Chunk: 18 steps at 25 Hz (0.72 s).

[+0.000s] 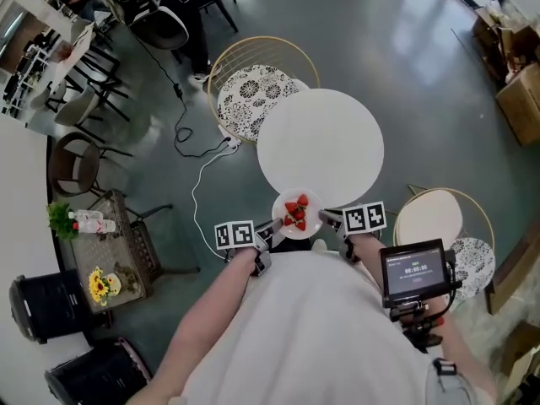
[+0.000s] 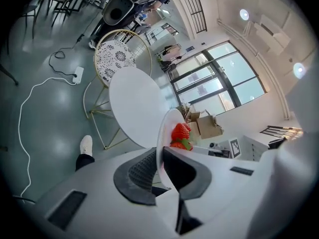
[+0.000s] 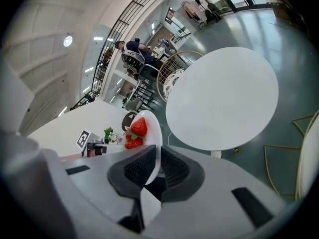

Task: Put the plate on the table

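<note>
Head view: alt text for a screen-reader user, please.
Seen from above, a white plate of strawberries is held by its rim between the left gripper and the right gripper, at the near edge of a round white table. Two wire chairs flank it.

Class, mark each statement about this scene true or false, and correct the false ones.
1. The left tool and the right tool both clamp the plate by its rim. True.
2. The plate carries strawberries. True.
3. The table is square. False: it is round and white.
4. The right tool is open and empty. False: it is shut on the plate.
</note>
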Tool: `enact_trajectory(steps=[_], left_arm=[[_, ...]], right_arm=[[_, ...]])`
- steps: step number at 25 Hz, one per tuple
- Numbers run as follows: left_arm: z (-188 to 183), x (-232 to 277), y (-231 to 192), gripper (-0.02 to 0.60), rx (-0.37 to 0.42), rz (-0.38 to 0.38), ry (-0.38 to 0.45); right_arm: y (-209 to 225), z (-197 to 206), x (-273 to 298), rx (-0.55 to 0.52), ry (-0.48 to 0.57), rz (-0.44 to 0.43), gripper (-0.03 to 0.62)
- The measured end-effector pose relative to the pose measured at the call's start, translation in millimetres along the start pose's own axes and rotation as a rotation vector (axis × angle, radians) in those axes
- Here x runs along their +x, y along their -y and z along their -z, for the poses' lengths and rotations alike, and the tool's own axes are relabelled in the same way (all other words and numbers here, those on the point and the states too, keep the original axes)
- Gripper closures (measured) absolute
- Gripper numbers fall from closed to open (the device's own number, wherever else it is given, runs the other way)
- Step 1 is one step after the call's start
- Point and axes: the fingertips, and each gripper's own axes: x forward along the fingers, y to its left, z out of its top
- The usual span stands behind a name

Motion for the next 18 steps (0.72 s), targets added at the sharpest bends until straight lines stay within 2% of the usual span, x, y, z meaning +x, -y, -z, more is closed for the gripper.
enact_trajectory(steps=[4, 12, 18], left_arm=[[-10.6, 5.9, 1.8, 0.561, 0.003, 0.001, -0.030], [-57.9, 40.6, -22.4, 0.561, -0.005, -0.041, -0.075], [-76.6, 55.5, -41.6, 0.560, -0.039, -0.071, -0.102]], right_arm=[[3.3, -9.0, 0.0, 0.019, -0.001, 0.020, 0.571], [39.5, -52.2, 33.0, 0.038, -0.054, 0.042, 0.571], [57.1, -70.3, 55.0, 0.045, -0.107, 0.070, 0.571]])
